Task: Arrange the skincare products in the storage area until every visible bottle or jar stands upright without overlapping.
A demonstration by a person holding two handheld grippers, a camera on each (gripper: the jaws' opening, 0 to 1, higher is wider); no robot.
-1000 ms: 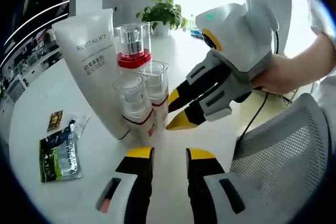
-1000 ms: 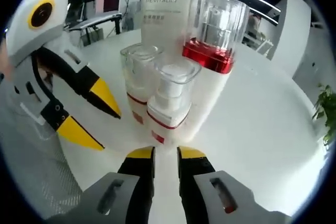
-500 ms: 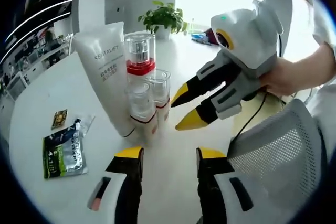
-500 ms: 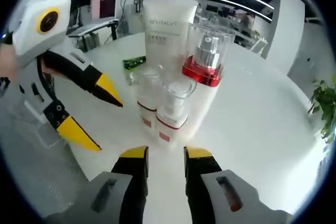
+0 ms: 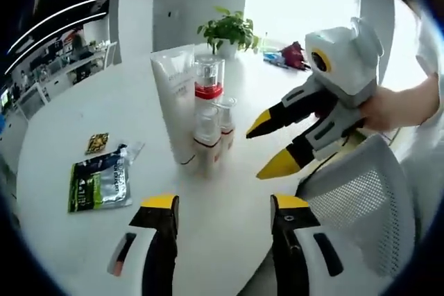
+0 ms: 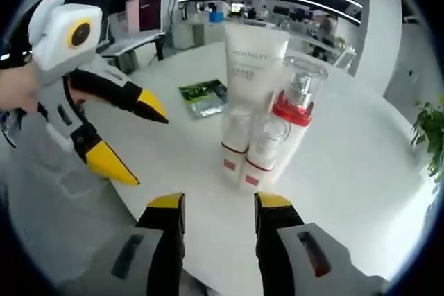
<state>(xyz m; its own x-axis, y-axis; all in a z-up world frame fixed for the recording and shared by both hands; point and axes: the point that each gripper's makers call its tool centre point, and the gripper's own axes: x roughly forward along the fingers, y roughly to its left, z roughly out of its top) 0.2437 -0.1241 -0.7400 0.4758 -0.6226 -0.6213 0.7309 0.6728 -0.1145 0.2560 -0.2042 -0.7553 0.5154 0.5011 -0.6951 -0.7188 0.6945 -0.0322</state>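
Observation:
On the white round table [image 5: 83,109] stands an upright cluster: a white tube [image 5: 173,95], a clear-capped bottle with a red band [image 5: 209,77] and two small white bottles with clear caps [image 5: 207,136] [image 5: 225,119]. The same tube [image 6: 253,67], red-band bottle [image 6: 297,102] and small bottles [image 6: 236,140] [image 6: 265,150] appear in the right gripper view. My left gripper [image 5: 225,206] is open, well short of them. Held open to their right is my right gripper [image 5: 263,150], also apart from them. The left gripper [image 6: 146,149] and the right gripper [image 6: 218,206] are both empty.
A green sachet [image 5: 100,185] and a small dark packet [image 5: 97,143] lie flat left of the cluster; the sachet [image 6: 203,96] also lies behind it. A potted plant [image 5: 232,29] stands at the table's far side. A grey mesh chair [image 5: 361,206] sits by the near edge.
Both views have drawn back from the bottles, which now look smaller and farther. Both grippers' jaws have spread wider. The products stand as before.

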